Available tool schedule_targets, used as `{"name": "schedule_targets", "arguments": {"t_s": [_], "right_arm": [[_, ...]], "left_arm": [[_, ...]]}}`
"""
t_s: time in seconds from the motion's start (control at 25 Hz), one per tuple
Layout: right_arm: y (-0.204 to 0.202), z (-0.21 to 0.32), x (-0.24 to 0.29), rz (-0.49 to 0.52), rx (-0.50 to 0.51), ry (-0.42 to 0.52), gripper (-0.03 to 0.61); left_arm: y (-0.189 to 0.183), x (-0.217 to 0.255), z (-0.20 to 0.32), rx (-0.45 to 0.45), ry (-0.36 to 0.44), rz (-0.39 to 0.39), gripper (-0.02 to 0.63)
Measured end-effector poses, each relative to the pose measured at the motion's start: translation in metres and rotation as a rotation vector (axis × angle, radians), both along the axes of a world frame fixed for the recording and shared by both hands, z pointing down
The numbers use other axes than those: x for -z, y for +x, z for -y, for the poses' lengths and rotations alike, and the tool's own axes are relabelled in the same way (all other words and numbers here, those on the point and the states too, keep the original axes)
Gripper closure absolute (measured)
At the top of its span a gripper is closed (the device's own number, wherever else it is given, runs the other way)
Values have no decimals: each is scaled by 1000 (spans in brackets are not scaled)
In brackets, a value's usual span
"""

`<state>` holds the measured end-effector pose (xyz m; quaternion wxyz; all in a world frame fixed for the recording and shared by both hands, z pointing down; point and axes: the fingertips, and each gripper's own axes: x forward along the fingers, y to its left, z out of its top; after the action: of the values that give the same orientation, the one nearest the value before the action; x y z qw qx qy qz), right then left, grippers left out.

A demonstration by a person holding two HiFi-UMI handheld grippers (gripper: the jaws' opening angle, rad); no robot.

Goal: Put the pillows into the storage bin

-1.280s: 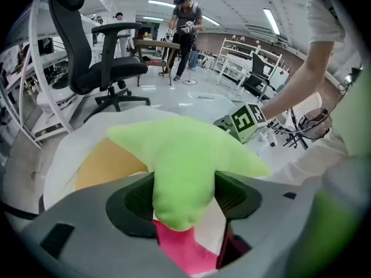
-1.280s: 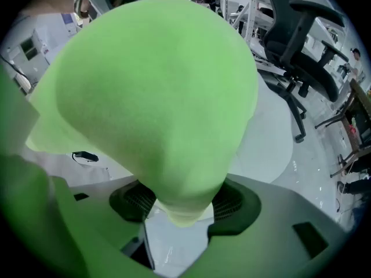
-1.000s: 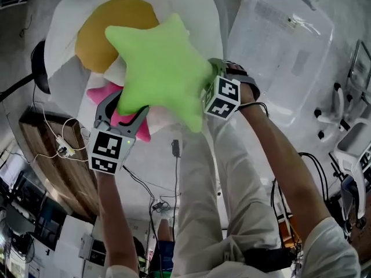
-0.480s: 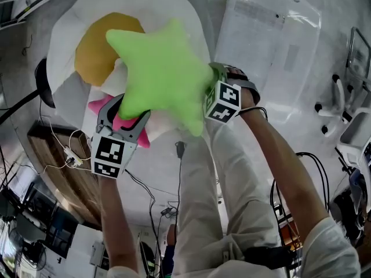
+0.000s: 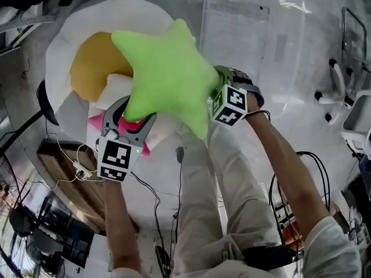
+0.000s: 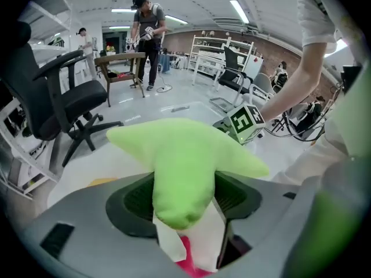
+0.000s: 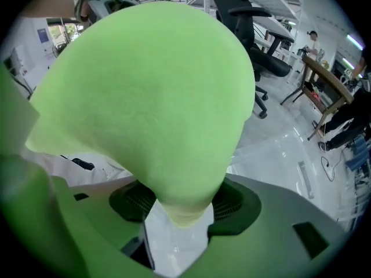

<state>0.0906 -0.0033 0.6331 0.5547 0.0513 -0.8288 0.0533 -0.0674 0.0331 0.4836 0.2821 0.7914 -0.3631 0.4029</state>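
clear bin just right of star pillow

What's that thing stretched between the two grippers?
A bright green star-shaped pillow; the head view shows the left gripper and right gripper each clamped on one of its points.

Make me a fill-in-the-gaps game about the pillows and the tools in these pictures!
1. The left tool and the right tool both squeeze the big pillow, whose colour is ____.
2. The big pillow has the shape of a ____.
3. The half-hidden pillow peeking out by the left tool is coloured ____.
Missing words: green, star, pink.
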Motion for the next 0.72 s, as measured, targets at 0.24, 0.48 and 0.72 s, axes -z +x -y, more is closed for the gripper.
{"name": "schedule_targets", "arguments": {"t_s": [0.24, 0.48, 0.72], "right_arm": [[37, 13, 1, 22, -101, 19, 295], [74, 18, -9, -14, -177, -9, 295], [120, 23, -26, -68, -262, -27, 295]], "left_arm": [[39, 6, 25, -99, 25, 5, 305], [73, -3, 46, -174, 15, -8, 305], [113, -24, 63, -242, -12, -21, 305]]}}
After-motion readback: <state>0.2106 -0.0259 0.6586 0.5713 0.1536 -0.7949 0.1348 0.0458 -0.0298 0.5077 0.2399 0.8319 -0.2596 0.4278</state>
